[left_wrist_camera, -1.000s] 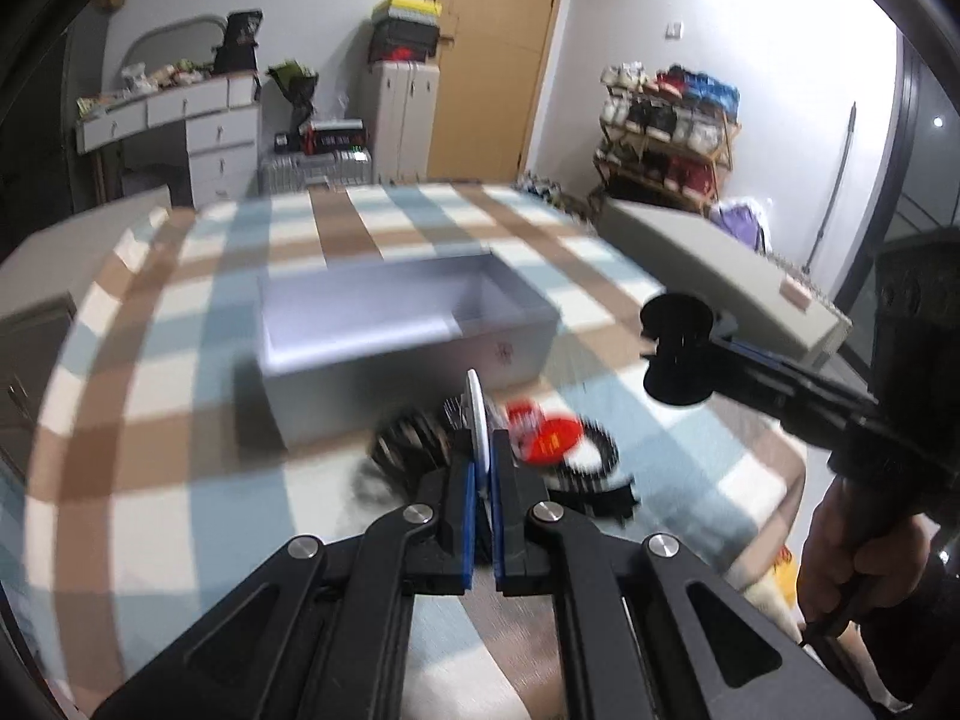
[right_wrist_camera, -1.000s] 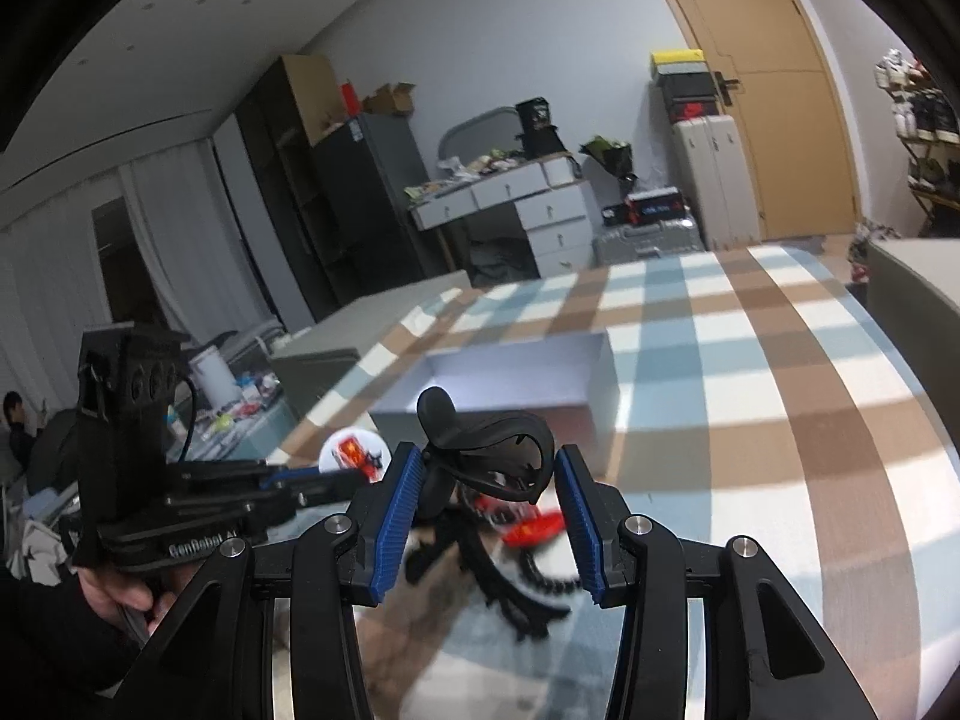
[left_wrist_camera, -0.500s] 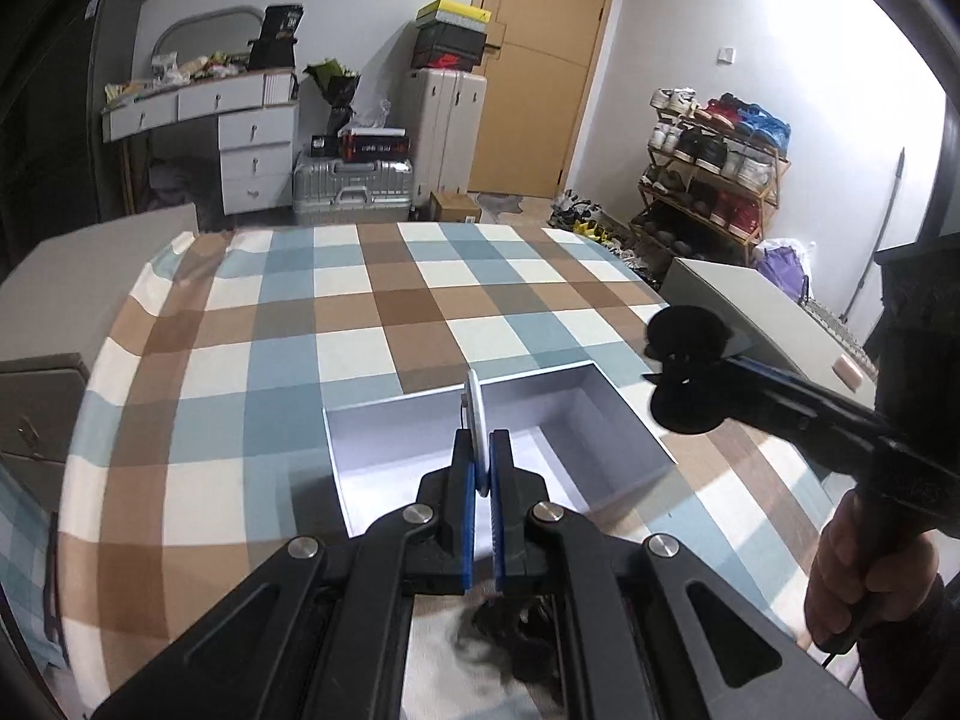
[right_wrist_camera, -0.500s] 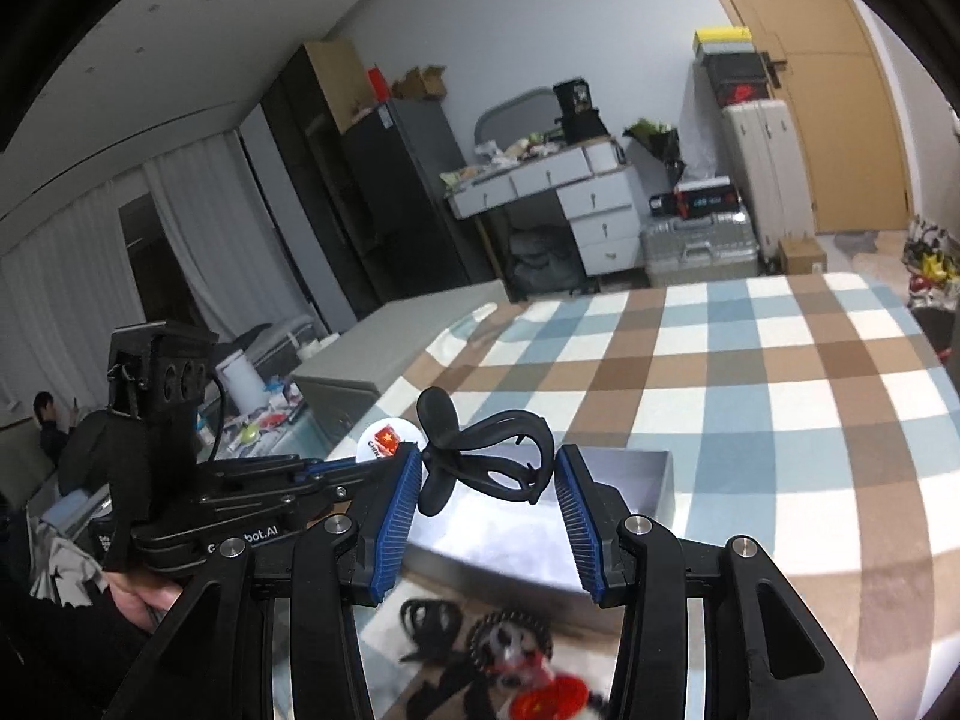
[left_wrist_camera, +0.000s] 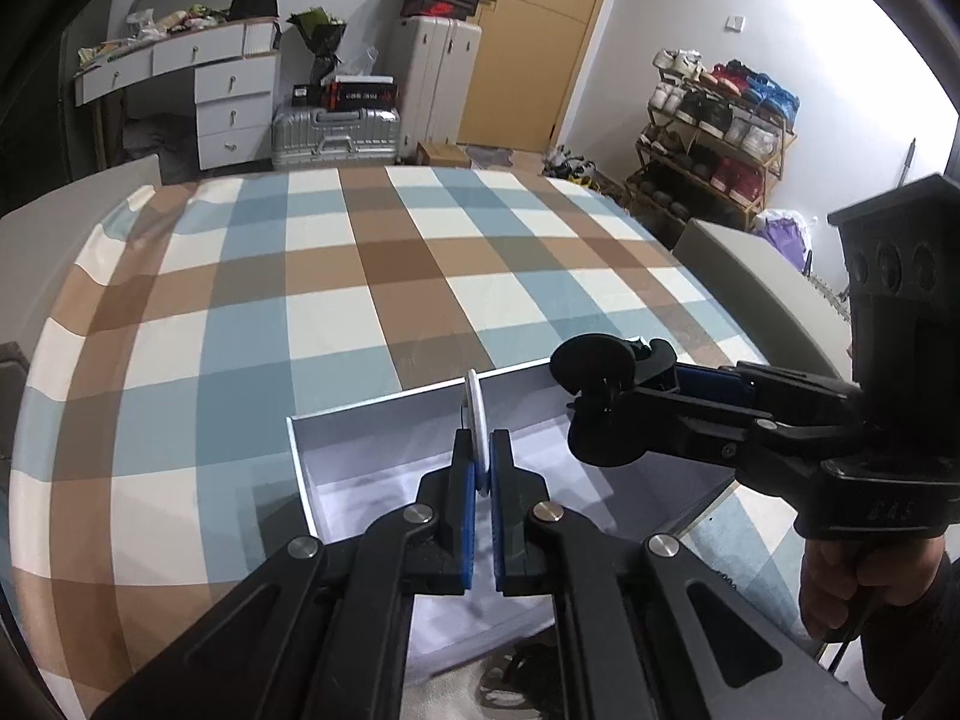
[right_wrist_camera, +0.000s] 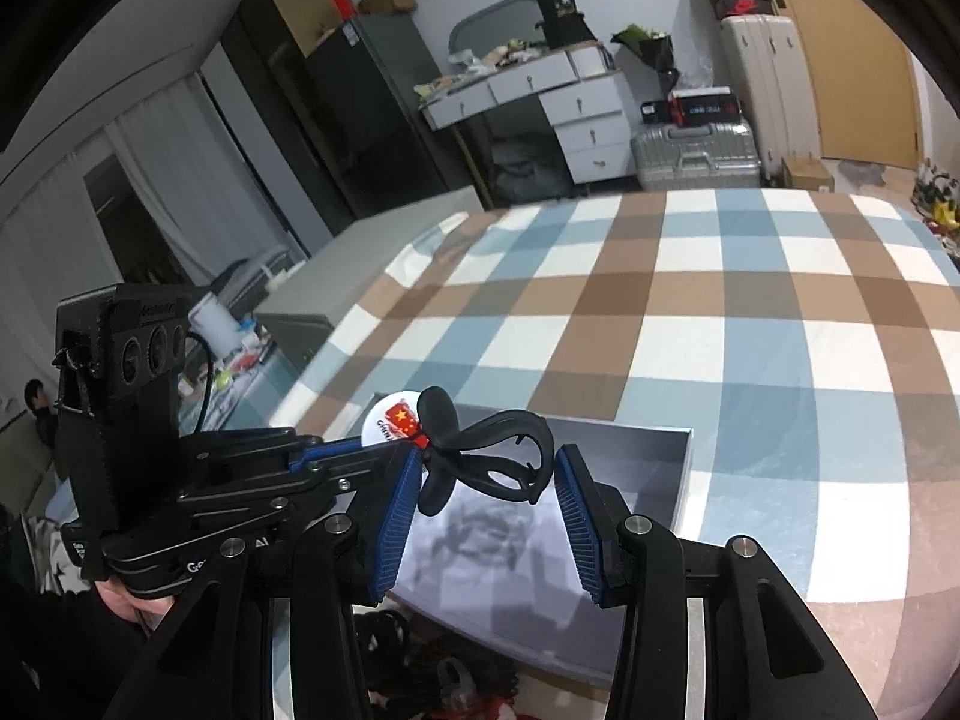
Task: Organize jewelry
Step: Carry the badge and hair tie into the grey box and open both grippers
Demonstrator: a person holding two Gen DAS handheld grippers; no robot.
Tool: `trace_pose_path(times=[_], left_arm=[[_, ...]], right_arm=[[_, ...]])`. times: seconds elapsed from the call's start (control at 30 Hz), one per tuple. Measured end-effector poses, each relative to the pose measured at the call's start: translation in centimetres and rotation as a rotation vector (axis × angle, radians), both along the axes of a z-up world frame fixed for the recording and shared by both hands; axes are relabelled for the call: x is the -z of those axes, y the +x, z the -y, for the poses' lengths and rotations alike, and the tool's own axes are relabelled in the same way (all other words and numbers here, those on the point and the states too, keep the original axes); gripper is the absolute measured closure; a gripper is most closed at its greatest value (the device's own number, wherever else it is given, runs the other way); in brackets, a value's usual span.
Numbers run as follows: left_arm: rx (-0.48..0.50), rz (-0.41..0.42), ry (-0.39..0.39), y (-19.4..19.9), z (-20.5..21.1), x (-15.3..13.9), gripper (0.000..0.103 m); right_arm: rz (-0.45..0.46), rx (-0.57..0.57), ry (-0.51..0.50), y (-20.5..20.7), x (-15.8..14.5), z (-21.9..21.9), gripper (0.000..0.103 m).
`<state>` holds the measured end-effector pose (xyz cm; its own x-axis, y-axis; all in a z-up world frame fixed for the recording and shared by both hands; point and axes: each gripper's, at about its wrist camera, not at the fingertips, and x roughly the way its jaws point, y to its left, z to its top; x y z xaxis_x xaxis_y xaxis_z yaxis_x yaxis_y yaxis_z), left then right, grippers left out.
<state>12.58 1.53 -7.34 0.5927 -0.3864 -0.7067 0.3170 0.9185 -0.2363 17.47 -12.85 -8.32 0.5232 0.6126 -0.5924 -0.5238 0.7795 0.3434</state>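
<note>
The left hand-held gripper [left_wrist_camera: 480, 468] is pinching a white badge [left_wrist_camera: 474, 414] and the right hand-held gripper [right_wrist_camera: 486, 480] is clamping a black hair claw [right_wrist_camera: 486, 456] over the grey box [left_wrist_camera: 384, 420] — releasing too high, either could be bouncing out

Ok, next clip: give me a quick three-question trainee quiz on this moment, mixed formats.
1. True or false: the left gripper is shut on a round white badge.
2. Multiple choice: the black hair clip in the right gripper is A) lying in the box, B) held in the air over the box, C) resting on the checked cloth.
3. Fill in: in the right wrist view the badge face shows a red ____ with yellow stars.

Key: 1 true; 2 B; 3 flag.
</note>
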Motion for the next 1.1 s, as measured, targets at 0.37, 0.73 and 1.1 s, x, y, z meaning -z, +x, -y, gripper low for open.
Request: trace_pose_path(times=[0.37, 0.73, 1.1], left_arm=[[0.034, -0.061, -0.042, 1.5, -0.2, 0.5, 0.103], [-0.016, 0.033, -0.018, -0.6, -1.6, -1.4, 0.058], [-0.127, 0.072, 0.03, -3.3, -3.0, -1.3, 0.041]], right_arm=[[-0.09, 0.01, -0.05, 1.7, 1.1, -1.1, 0.057], [0.068, 0.072, 0.04, -1.7, -1.9, 1.6, 0.037], [0.203, 0.156, 0.096, -5.9, -3.9, 4.3, 0.007]])
